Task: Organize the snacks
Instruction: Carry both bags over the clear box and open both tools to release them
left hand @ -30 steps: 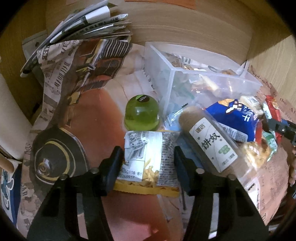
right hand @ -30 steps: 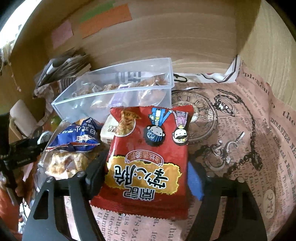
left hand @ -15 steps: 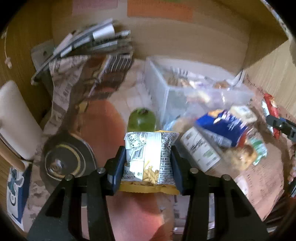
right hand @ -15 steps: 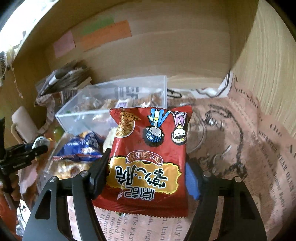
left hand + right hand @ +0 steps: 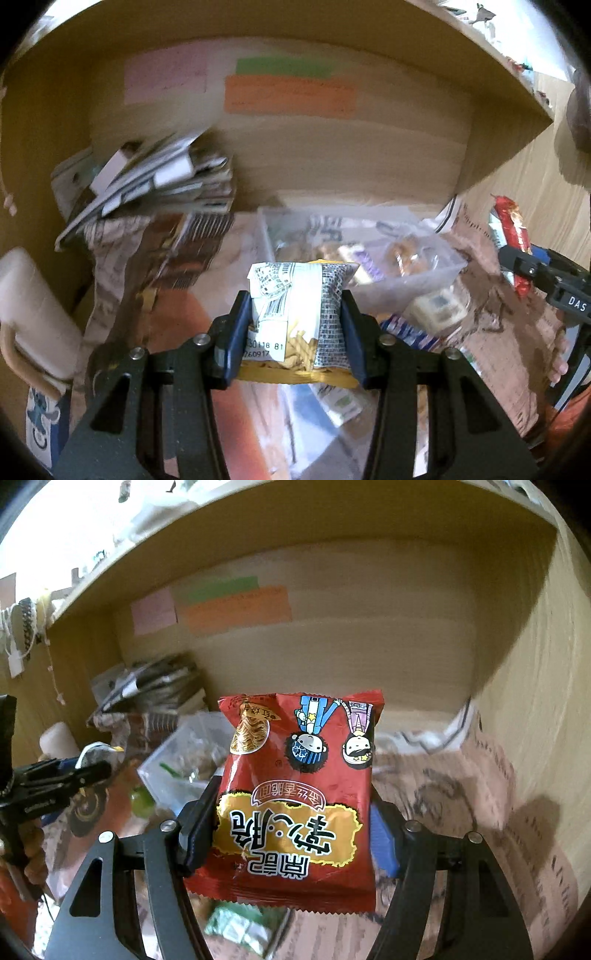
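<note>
My left gripper (image 5: 295, 325) is shut on a small white-and-yellow snack bag (image 5: 297, 314) and holds it raised in front of the clear plastic bin (image 5: 436, 275) that holds several snacks. My right gripper (image 5: 291, 819) is shut on a red noodle-snack packet (image 5: 295, 797) with cartoon faces, lifted above the paper-covered shelf. The bin also shows in the right wrist view (image 5: 177, 753), to the left behind the packet. The right gripper with its red packet (image 5: 513, 236) appears at the right edge of the left wrist view; the left gripper (image 5: 66, 775) appears at the left edge of the right wrist view.
A stack of newspapers (image 5: 155, 184) lies at the back left. Loose snack packets (image 5: 406, 332) lie in front of the bin, and a green packet (image 5: 243, 923) lies below the right gripper. A green jelly cup (image 5: 142, 799) sits by the bin. Wooden walls enclose the shelf.
Both grippers have risen with their packets and tilted up, so more of the back wall shows. The left gripper closed on its bag and lifted it off the shelf.
</note>
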`<state>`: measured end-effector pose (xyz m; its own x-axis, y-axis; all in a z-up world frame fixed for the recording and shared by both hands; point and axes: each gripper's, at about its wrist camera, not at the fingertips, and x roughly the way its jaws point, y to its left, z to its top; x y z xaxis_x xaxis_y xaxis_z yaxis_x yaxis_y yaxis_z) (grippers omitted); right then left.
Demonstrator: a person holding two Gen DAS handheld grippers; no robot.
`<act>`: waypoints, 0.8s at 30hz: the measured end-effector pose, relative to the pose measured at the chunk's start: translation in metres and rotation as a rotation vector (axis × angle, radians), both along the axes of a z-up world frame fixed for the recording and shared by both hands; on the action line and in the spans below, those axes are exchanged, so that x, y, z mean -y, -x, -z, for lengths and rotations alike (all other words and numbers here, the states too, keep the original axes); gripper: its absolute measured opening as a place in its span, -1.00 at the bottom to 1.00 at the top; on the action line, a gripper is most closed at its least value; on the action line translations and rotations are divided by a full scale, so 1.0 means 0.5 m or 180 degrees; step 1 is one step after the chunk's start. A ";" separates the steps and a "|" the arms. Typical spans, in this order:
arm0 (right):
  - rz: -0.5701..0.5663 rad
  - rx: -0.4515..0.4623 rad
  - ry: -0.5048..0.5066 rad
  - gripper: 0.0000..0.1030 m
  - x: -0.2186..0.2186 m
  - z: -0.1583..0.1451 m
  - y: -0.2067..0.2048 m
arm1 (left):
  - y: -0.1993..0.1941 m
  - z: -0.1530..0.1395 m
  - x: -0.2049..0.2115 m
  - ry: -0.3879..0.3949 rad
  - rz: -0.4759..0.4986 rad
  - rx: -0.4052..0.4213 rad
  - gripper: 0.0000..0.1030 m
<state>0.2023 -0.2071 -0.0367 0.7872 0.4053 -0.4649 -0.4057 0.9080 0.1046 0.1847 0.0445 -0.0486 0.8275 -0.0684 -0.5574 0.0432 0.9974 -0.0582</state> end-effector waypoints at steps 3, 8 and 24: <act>-0.0033 0.0117 -0.0005 0.30 -0.009 -0.023 -0.011 | -0.020 -0.017 0.016 -0.0029 0.0025 0.0055 -0.10; -0.0090 0.0239 0.0021 0.30 -0.020 -0.047 -0.036 | -0.058 -0.038 0.035 0.0013 0.0053 0.0100 -0.10; -0.0127 0.0000 0.0195 0.30 -0.064 -0.022 -0.159 | -0.203 -0.021 0.084 0.0020 0.0096 -0.0116 -0.09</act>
<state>0.2816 -0.1750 -0.0258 0.7710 0.4070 -0.4898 -0.4416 0.8958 0.0492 0.2860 0.0026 -0.0380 0.8042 -0.0964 -0.5865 0.0709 0.9953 -0.0664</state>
